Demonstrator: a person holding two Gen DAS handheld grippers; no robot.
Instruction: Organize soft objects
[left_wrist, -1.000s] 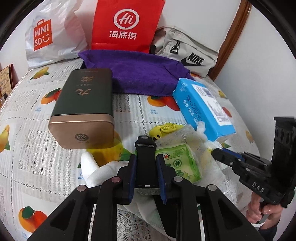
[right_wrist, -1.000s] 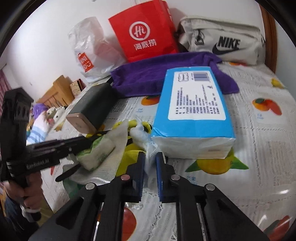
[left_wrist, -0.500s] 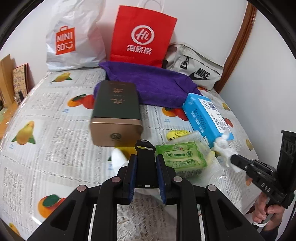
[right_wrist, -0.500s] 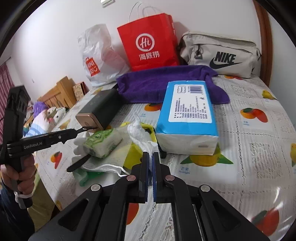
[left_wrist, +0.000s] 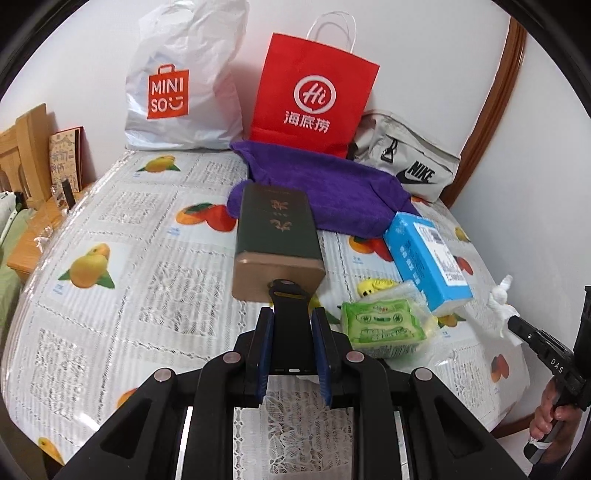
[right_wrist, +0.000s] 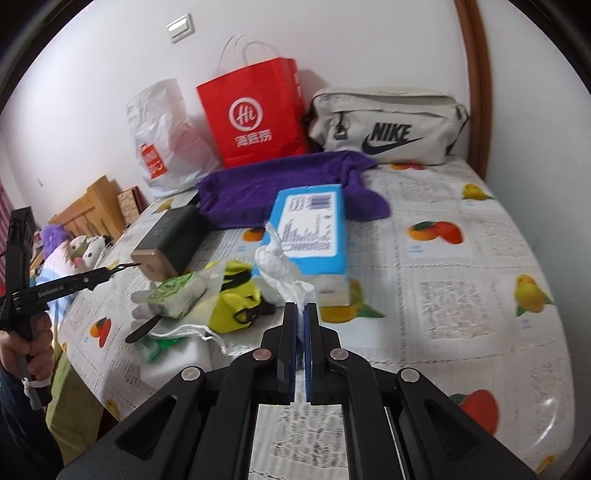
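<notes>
My left gripper (left_wrist: 291, 326) is shut on a black strap (left_wrist: 286, 295) and holds it above the table's near edge. My right gripper (right_wrist: 300, 308) is shut on the knotted end of a thin white plastic bag (right_wrist: 275, 258), lifted above the table; it shows at the right in the left wrist view (left_wrist: 498, 302). The bag holds a green tissue pack (left_wrist: 380, 326), also seen in the right wrist view (right_wrist: 173, 293), beside a yellow item (right_wrist: 232, 302). A blue tissue pack (left_wrist: 424, 258) and a purple towel (left_wrist: 325, 184) lie behind.
A dark green tin with a gold end (left_wrist: 277, 236) lies mid-table. A white MINISO bag (left_wrist: 177, 85), a red paper bag (left_wrist: 314, 96) and a grey Nike pouch (left_wrist: 406, 166) stand along the wall. The table (left_wrist: 147, 280) has a fruit-print cover.
Both grippers have risen and pulled back. The right gripper has closed on the bag's knot and drawn it up and to the right. The left still holds the strap.
</notes>
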